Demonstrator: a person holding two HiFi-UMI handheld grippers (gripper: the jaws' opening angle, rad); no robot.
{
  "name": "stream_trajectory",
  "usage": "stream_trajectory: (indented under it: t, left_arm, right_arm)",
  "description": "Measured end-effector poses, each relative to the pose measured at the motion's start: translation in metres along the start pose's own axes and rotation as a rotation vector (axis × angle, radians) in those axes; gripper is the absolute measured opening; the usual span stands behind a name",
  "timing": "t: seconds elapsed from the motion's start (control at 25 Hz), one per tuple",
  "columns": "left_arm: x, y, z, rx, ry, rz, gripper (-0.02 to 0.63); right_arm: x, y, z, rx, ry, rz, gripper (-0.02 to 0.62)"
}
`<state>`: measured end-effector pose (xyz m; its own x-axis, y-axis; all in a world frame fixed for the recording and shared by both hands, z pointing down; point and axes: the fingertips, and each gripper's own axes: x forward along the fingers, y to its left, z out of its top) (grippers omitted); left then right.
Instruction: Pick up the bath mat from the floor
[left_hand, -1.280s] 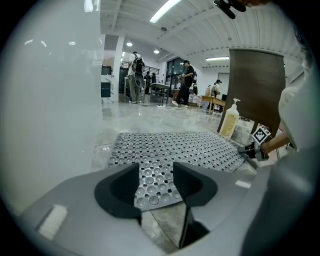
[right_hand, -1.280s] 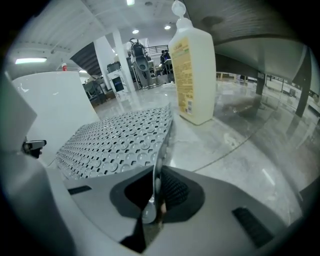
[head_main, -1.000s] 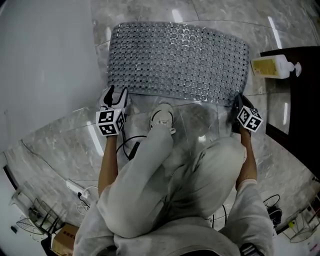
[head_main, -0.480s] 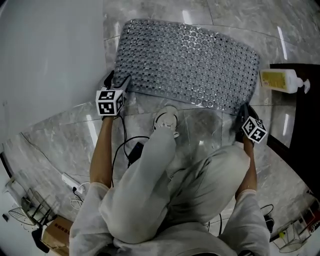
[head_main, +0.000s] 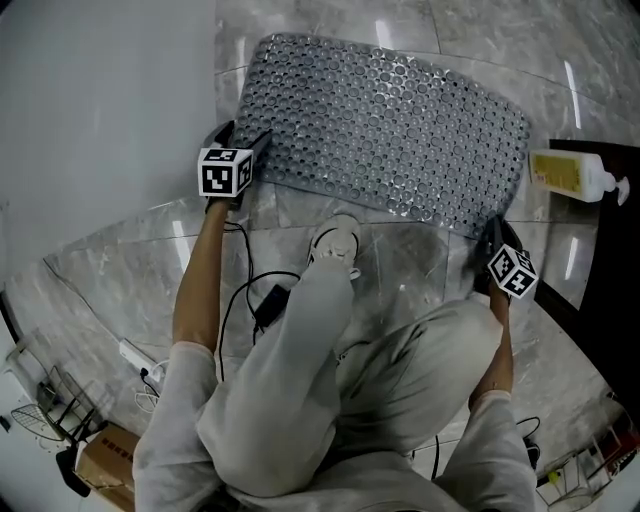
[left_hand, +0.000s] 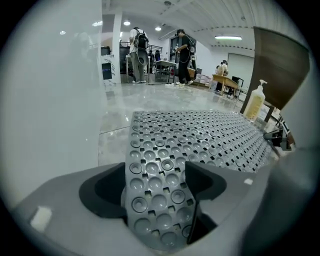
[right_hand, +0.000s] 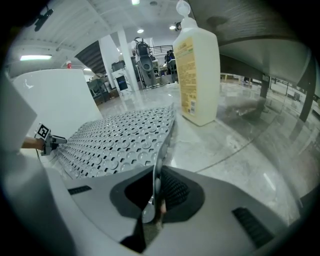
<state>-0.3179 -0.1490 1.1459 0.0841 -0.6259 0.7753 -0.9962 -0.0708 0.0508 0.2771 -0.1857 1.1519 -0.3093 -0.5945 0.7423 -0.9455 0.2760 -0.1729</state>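
The jaws of our left gripper (left_hand: 157, 195) stand wide. They have just been opening, and the near left corner of the grey, bubble-studded rubber bath mat (left_hand: 200, 140) lies loose between them. The jaws of our right gripper (right_hand: 154, 195) sit nearly together, pinching the mat's near right edge. The mat lies spread on the glossy grey marble floor (head_main: 130, 270) — a pale yellow plastic pump bottle (head_main: 565, 172) stands just beside its right end.

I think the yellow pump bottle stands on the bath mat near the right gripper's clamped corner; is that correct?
No: the right gripper view shows the pump bottle on the floor beside the bath mat, near the corner clamped by the right gripper.
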Motion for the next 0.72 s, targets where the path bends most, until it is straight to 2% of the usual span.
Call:
stream_trajectory:
  t: [0.16,0.36,0.72]
  left_arm:
    - [0.01,0.003,-0.002,-0.006,0.027,0.014,0.38]
    - [0.017,0.011,0.003,-0.055,0.017,0.054,0.402]
    - [0.027,0.011,-0.001,-0.126,0.031,-0.013,0.408]
  right_arm:
    - [0.001,0.001,0.0,-0.002,0.0,0.004,0.035]
    - [0.001,0.002,0.0,-0.005,0.002,0.008,0.035]
    - [0.001,0.001,0.0,-0.001,0.005,0.009,0.035]
